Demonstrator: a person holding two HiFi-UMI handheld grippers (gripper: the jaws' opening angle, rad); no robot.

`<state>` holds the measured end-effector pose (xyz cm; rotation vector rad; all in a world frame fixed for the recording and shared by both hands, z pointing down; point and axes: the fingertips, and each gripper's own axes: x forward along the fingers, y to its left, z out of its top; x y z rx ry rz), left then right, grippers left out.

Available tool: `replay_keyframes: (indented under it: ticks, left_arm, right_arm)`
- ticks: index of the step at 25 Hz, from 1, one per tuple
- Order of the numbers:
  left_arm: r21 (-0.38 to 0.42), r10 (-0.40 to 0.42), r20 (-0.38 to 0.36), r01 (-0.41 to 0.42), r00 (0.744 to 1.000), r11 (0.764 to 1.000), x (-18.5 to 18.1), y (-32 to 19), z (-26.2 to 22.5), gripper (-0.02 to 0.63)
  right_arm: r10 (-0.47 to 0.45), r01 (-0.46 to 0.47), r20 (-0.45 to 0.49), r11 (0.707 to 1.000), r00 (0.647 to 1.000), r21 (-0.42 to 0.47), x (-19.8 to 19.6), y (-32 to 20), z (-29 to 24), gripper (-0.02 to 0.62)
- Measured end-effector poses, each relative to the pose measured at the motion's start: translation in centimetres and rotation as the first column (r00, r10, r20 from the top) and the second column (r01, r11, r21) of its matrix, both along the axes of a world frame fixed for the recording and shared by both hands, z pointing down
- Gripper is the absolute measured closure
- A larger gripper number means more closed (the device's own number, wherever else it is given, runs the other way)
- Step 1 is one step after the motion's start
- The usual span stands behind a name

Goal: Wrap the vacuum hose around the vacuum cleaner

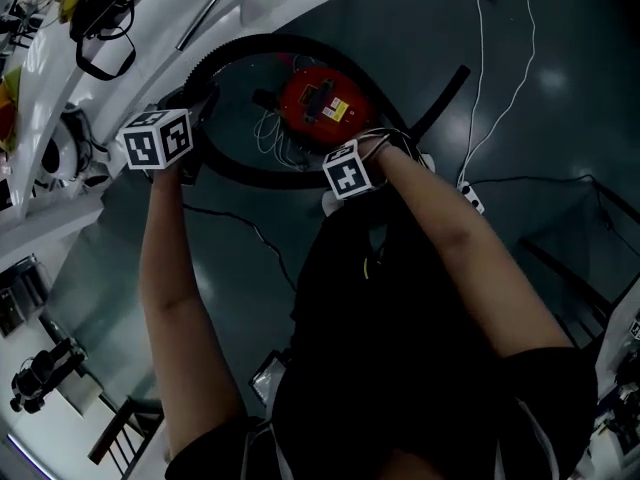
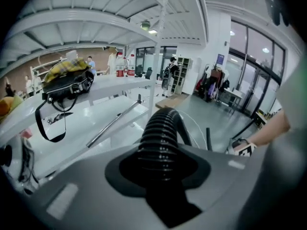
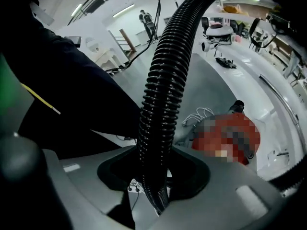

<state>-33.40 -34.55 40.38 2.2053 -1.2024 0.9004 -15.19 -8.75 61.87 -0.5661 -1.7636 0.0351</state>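
Black ribbed hose [image 1: 262, 40], seemingly looped around red vacuum cleaner [image 1: 322, 104], left tongs [image 2: 160, 164] and right tongs [image 3: 153, 176] each clamped on it.

Nothing here can be read: the yellow label [image 1: 337, 109] on top of the red vacuum cleaner [image 1: 318, 88], just beyond the right gripper [image 3: 153, 176], is too small to make out, and the marker cubes [image 1: 158, 140] on both tools carry only black-and-white square patterns, no letters.
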Motion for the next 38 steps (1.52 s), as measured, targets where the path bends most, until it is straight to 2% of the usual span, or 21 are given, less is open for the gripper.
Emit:
replay_keyframes:
  ticks: [4, 8, 15, 19, 27, 30, 34, 38]
  left_arm:
    - [-0.016, -0.099, 0.006, 0.099, 0.995, 0.995, -3.2, 1.3, 3.2, 0.474]
    - [-0.02, -0.205, -0.001, 0.205, 0.979, 0.978, -5.7, 2.5, 6.4, 0.474]
    - [-0.059, -0.352, -0.002, 0.351, 0.936, 0.934, -8.4, 4.3, 12.2, 0.474]
    - [-0.086, -0.43, 0.002, 0.428, 0.903, 0.9, -10.1, 5.9, 15.8, 0.476]
    - [-0.168, -0.548, 0.062, 0.55, 0.834, 0.818, -11.9, 9.3, 23.8, 0.48]
    - [-0.19, -0.571, 0.092, 0.577, 0.816, 0.794, -12.3, 9.8, 26.4, 0.48]
    - [-0.234, -0.578, 0.11, 0.586, 0.808, 0.775, -11.6, 9.8, 30.0, 0.482]
    - [-0.291, -0.626, 0.11, 0.627, 0.772, 0.723, -11.2, 9.7, 32.9, 0.483]
  right_arm:
    - [-0.049, 0.051, -0.06, 0.998, 0.997, 0.025, 1.7, -1.4, 0.6, 0.419]
    - [-0.114, 0.119, -0.104, 0.992, 0.988, 0.045, 2.8, -2.8, 1.5, 0.419]
    - [-0.249, 0.268, -0.201, 0.961, 0.947, 0.074, 4.5, -5.3, 3.3, 0.422]
    - [-0.31, 0.344, -0.266, 0.935, 0.913, 0.088, 4.9, -6.9, 4.4, 0.422]
    - [-0.44, 0.507, -0.354, 0.853, 0.825, 0.122, 5.5, -9.5, 6.7, 0.422]
    - [-0.491, 0.574, -0.377, 0.806, 0.785, 0.143, 5.2, -10.8, 7.5, 0.423]
    - [-0.557, 0.657, -0.418, 0.74, 0.718, 0.144, 5.6, -12.6, 8.5, 0.423]
    - [-0.6, 0.716, -0.449, 0.683, 0.662, 0.144, 6.1, -14.4, 9.4, 0.425]
